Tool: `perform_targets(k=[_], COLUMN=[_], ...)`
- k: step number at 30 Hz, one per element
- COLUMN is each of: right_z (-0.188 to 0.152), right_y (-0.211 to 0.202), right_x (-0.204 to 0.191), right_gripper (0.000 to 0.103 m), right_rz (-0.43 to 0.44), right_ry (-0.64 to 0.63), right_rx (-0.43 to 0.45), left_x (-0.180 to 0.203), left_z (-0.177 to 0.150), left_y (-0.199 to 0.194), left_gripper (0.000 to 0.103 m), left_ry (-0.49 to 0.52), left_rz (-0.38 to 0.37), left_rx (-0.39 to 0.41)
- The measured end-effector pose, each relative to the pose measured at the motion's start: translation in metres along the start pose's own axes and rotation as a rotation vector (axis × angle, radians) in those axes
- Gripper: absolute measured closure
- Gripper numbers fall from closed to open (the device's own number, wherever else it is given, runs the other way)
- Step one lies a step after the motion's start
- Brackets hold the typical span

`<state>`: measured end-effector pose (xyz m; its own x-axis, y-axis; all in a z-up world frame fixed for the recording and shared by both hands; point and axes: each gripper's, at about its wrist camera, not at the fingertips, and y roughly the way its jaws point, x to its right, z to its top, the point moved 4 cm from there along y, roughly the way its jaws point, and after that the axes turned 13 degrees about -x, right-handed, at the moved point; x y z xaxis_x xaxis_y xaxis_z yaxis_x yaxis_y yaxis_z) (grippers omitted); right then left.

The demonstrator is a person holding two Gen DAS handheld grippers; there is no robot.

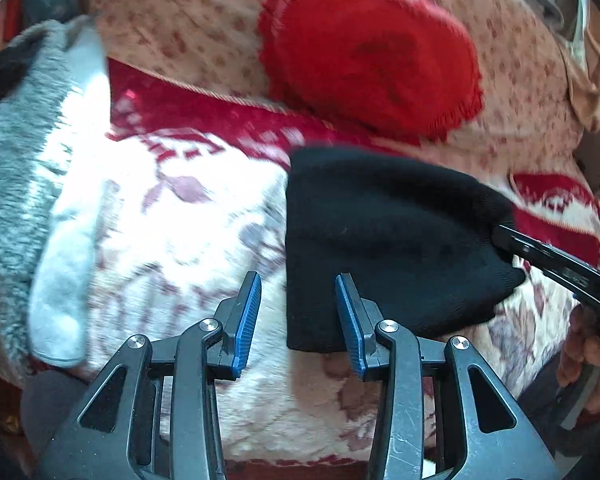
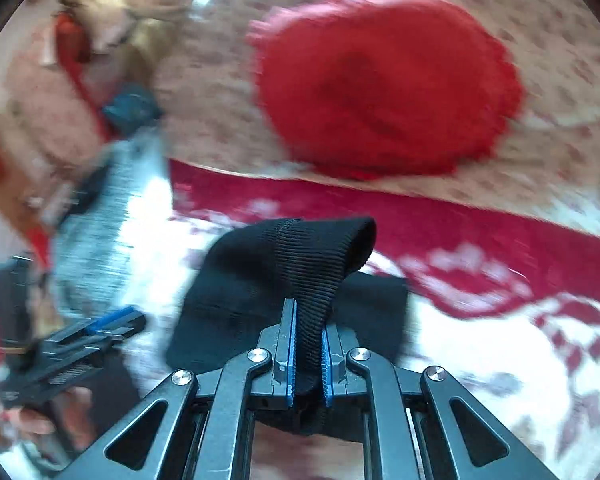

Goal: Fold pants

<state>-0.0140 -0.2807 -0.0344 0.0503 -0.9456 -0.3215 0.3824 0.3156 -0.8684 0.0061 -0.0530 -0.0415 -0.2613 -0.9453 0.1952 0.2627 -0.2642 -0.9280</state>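
- Black knit pants (image 1: 384, 240), already a compact folded bundle, lie on the red-and-white patterned blanket (image 1: 180, 208) of a bed or sofa, in front of a red cushion (image 1: 372, 48).
- Right gripper (image 2: 309, 354): jaws clamped on a ribbed edge of the pants, lifted so the fabric arches forward over the bundle.
- Left gripper (image 1: 298, 320): jaws apart, empty, poised at the bundle's near left corner.
- Bundle's long axis runs away from the left jaws; right is the engaged hand.
- Grey fleece (image 1: 16, 184) lies well left.

Right gripper (image 2: 309, 354) fingers (image 2: 289, 354) clamp ribbed black pants (image 2: 300, 272) edge; red cushion (image 2: 384, 80) behind.
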Motion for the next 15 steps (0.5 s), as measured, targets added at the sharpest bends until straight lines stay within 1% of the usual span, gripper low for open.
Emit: perform_targets(k=[1, 3, 4, 8, 11, 13, 15], right_z=[-0.002, -0.005, -0.004, 0.006, 0.016, 0.022, 0.027], right_y=[0.008, 0.017, 0.017, -0.008, -0.024, -0.024, -0.011], right_x=[0.013, 0.024, 0.024, 0.021, 0.008, -0.009, -0.025], right_gripper=[0.098, 0.098, 0.098, 0.096, 0.096, 0.096, 0.096], right_rz=[-0.029, 0.003, 0.002, -0.041, -0.037, -0.012, 0.022], right_ry=[0.033, 0.056, 0.049, 0.069, 0.043, -0.011, -0.053], right_rx=[-0.028, -0.061, -0.062, 0.015, 0.066, 0.065, 0.04], left_x=[0.005, 0.01, 0.011, 0.01, 0.009, 0.01, 0.011], left_z=[0.0, 0.0, 0.0, 0.012, 0.028, 0.041, 0.05], left_y=[0.007, 0.011, 0.01, -0.004, -0.005, 0.0, 0.011], left_gripper=[0.065, 0.065, 0.065, 0.065, 0.065, 0.065, 0.065], left_ry=[0.011, 0.023, 0.027, 0.025, 0.015, 0.01, 0.007], left_rz=[-0.002, 0.018, 0.022, 0.038, 0.046, 0.042, 0.055], left_rx=[-0.016, -0.025, -0.02, 0.023, 0.025, 0.026, 0.011])
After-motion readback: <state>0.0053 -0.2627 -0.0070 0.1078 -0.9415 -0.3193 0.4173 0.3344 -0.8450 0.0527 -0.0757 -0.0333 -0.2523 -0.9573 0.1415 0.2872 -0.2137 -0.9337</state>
